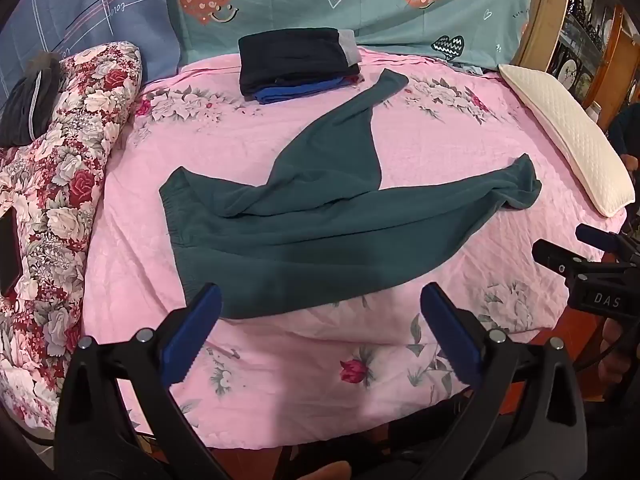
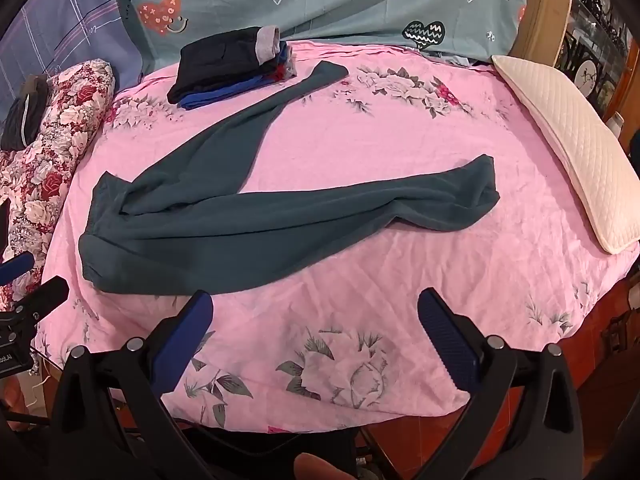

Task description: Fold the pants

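Both blue-padded tongs, left gripper (image 1: 320,320) and right gripper (image 2: 316,320), gape wide and empty, with the unfolded dark teal fleece pants (image 1: 304,216) just ahead on the pink floral bedsheet (image 1: 304,368).

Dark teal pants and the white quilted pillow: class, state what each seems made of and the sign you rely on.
Dark teal pants: likely a soft knit or fleece, matte; they drape in rounded folds, with a gathered waistband. White quilted pillow: cream fabric cover stitched in a diamond pattern, slightly sheeny; its thick, even slab shape suggests foam, though the filling is hidden.
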### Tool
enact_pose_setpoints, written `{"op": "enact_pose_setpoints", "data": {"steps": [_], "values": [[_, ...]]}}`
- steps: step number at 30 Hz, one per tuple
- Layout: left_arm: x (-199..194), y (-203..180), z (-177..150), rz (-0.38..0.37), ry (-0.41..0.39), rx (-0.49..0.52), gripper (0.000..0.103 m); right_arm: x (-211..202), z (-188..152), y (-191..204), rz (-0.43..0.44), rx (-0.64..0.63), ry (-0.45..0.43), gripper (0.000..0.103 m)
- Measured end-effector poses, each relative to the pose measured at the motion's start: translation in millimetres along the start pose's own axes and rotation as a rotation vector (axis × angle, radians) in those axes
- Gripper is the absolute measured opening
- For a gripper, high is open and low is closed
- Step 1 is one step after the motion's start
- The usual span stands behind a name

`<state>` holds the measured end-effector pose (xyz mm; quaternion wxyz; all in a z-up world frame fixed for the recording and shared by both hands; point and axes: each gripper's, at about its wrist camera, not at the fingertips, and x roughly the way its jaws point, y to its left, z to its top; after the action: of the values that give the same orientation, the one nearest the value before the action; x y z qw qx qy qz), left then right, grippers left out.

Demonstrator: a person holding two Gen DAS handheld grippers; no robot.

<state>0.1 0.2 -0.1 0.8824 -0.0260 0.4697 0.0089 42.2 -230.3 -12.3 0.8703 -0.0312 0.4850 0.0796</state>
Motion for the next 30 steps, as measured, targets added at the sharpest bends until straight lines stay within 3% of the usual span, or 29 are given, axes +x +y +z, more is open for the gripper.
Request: {"op": "enact_pose_setpoints", "data": {"steps": [30], "values": [[1.8, 1.2, -2.5, 0.001, 0.001, 0.002, 0.101, 4.9, 0.4, 1.8, 0.006, -0.005, 0.009, 0.102]]}}
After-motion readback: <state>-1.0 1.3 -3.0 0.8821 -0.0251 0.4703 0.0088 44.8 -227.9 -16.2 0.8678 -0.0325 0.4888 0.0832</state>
